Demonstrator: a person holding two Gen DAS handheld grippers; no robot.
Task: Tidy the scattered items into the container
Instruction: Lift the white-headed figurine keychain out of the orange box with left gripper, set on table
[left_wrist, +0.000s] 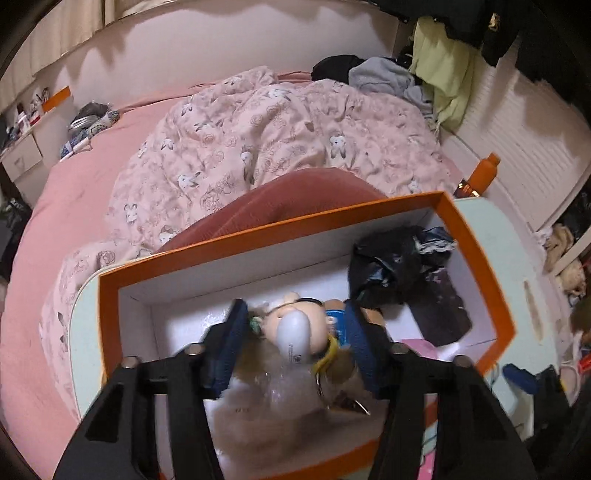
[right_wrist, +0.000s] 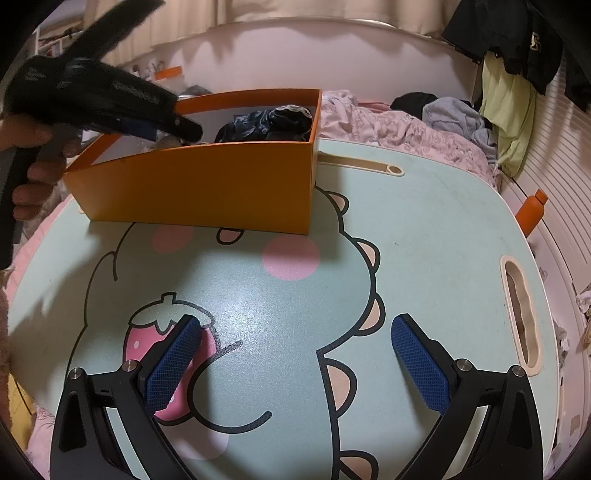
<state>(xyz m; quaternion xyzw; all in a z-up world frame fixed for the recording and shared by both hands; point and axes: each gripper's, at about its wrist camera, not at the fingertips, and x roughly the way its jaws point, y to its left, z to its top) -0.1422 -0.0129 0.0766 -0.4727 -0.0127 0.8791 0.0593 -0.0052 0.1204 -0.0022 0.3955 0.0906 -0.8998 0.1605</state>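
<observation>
An orange box (left_wrist: 476, 236) with a white inside stands on a mint cartoon lap table (right_wrist: 424, 240); it also shows in the right wrist view (right_wrist: 199, 184). My left gripper (left_wrist: 295, 325) reaches down into the box, its blue pads (left_wrist: 231, 343) shut on a small doll keychain (left_wrist: 295, 332) with a pale face and blue body. A crumpled black item (left_wrist: 391, 266) and a dark flat piece (left_wrist: 439, 306) lie in the box's right half. My right gripper (right_wrist: 295, 354) is open and empty over the bare table. The left gripper (right_wrist: 110, 99) shows at the box's left end.
The table sits on a bed with a pink floral duvet (left_wrist: 258, 129). An orange bottle (left_wrist: 484, 173) stands beside the table's far right corner. Clothes (right_wrist: 454, 110) are piled at the bed's far side. The table has a handle slot (right_wrist: 521, 314) on its right.
</observation>
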